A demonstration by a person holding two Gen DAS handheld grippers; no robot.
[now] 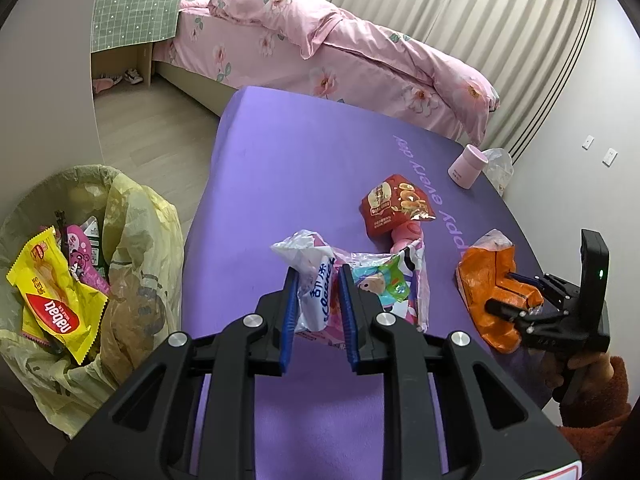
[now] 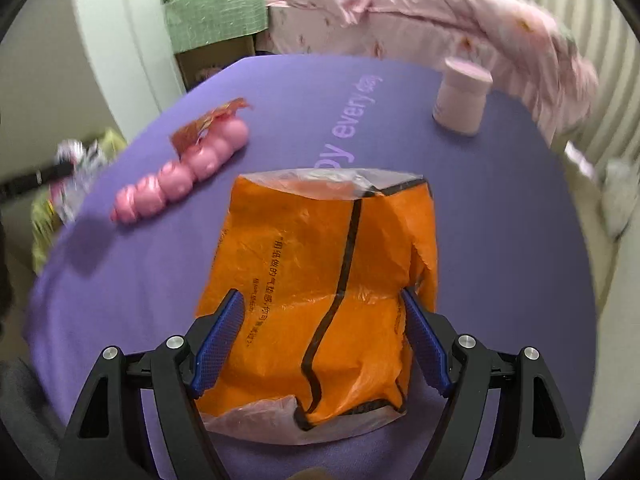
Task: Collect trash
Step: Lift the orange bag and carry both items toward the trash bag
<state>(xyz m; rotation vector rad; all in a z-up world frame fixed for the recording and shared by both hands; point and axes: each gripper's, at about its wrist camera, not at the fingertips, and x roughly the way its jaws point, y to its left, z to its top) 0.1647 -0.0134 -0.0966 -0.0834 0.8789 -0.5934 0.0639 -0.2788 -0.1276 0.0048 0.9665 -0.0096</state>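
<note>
Far to the left of the left gripper (image 1: 318,280), beside the purple cloth-covered table (image 1: 280,168), stands a bin lined with a crumpled pale yellow plastic bag (image 1: 132,240). A yellow snack wrapper with a red label (image 1: 52,292) lies on top of the trash inside; the pink and green packets beneath it are mostly buried and hard to identify. The left gripper's blue-padded fingers are pressed against a crinkled white plastic wrapper with blue lettering (image 1: 316,280), pinching it between them. Its lower end is hidden behind the fingers. Just right of it, touching, is a colourful cartoon-printed packet (image 1: 394,280) whose shape is unclear among the folds.

Ahead and to the right lies a torn red foil snack bag (image 1: 394,204), partly covering a pink string of rounded plastic segments (image 2: 180,172); in the left view only a short stub of that string shows. Further right, the right gripper (image 2: 322,308) straddles a crumpled orange plastic bag with black seams (image 2: 320,280). Its fingers are spread, one along each side of the bag, and whether they press it I cannot tell. Beyond it, to the right, a pale pink cylindrical cup (image 2: 462,96) stands upright near the table's far edge. The right view is motion-blurred, so the bedding and the objects at its left rim are smeared.
</note>
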